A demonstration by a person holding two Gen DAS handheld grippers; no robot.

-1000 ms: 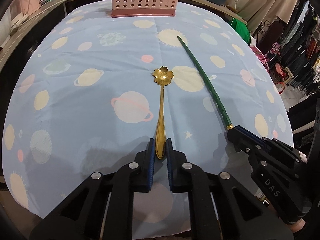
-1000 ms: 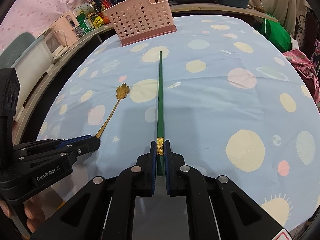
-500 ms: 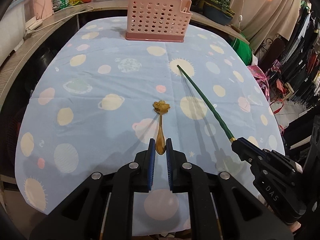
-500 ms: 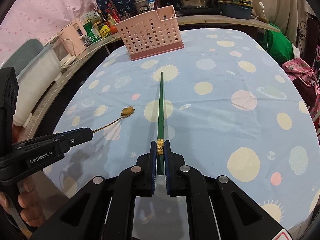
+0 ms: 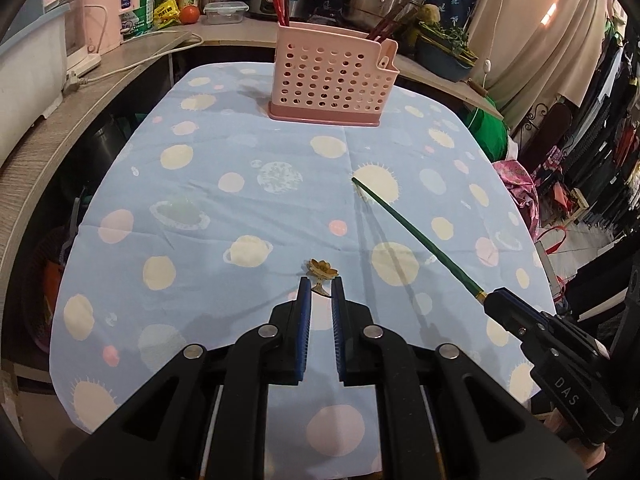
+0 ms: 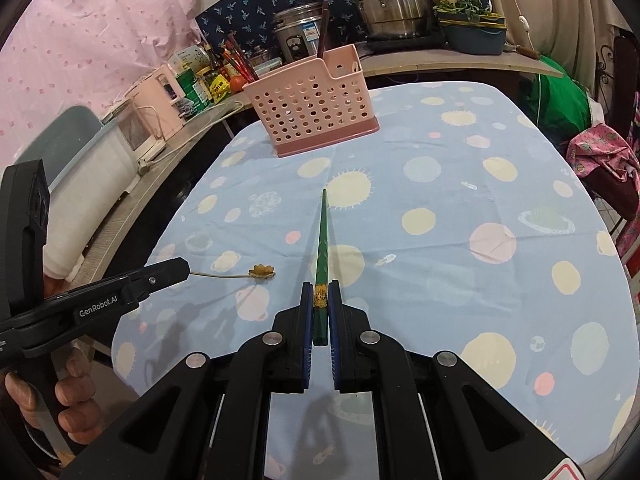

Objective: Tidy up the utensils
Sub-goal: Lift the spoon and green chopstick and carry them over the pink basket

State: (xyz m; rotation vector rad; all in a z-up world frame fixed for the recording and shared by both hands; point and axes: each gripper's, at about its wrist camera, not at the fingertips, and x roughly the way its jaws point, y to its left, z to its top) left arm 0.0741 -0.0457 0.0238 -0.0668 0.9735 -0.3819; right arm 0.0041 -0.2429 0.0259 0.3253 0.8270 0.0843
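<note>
My left gripper [image 5: 320, 286] is shut on the handle of a gold spoon [image 5: 321, 271] with a flower-shaped bowl and holds it above the table. From the right wrist view the left gripper [image 6: 182, 270] holds the spoon [image 6: 261, 272] level. My right gripper [image 6: 319, 292] is shut on the gold-banded end of a green chopstick [image 6: 322, 240], raised and pointing at a pink perforated utensil basket [image 6: 310, 106]. In the left wrist view the right gripper [image 5: 496, 298] holds the chopstick [image 5: 416, 236], and the basket [image 5: 332, 76] stands at the table's far end with dark red chopsticks in it.
A blue tablecloth [image 5: 240, 184] with planets and suns covers the table. A wooden counter [image 5: 80, 104] curves around the left and back with pots, bottles and a pink appliance [image 6: 154, 104]. Clothes and bags [image 5: 516, 184] crowd the right side.
Both grippers have lifted their utensils off the cloth and risen. The view now takes in the whole table and the basket. The spoon looks foreshortened as it tilts.
</note>
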